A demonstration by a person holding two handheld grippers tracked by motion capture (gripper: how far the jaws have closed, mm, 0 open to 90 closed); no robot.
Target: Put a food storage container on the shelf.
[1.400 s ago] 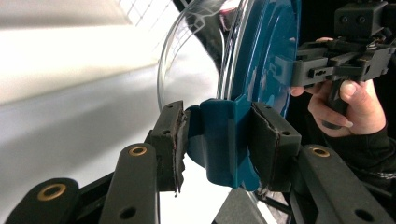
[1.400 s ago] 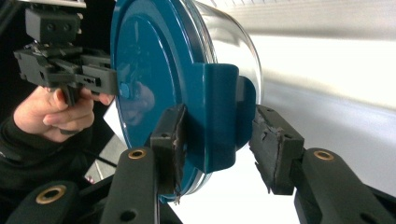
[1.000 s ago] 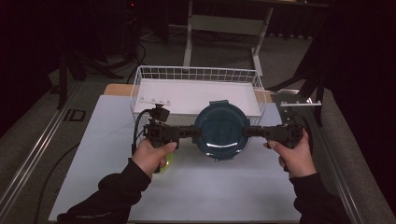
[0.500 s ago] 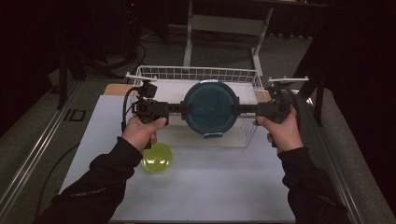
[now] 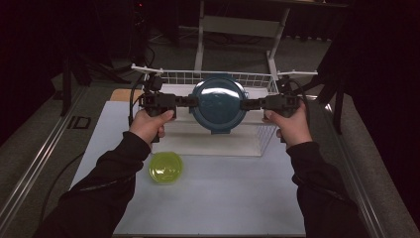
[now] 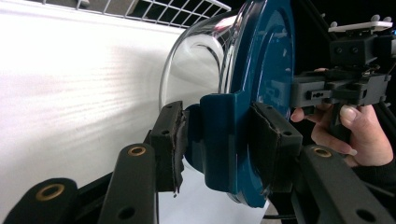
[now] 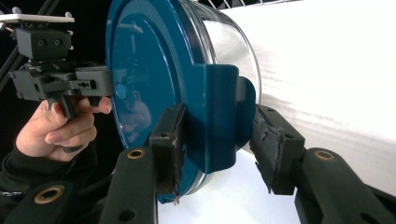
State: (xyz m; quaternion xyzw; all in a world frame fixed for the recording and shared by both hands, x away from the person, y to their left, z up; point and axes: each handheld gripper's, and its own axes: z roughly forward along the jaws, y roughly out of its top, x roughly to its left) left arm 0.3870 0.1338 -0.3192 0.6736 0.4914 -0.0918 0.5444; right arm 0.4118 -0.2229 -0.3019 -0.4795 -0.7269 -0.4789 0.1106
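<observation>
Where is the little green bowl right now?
In the high view, the green bowl sits on the white table at the left, just under the person's left forearm and in front of the wire basket.

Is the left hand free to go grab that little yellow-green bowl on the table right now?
Probably not as things stand. The left tongs are shut on a side tab of the blue-lidded glass container, shared with the right tongs. The yellow-green bowl sits unobstructed below the left forearm, so only the load prevents it.
</observation>
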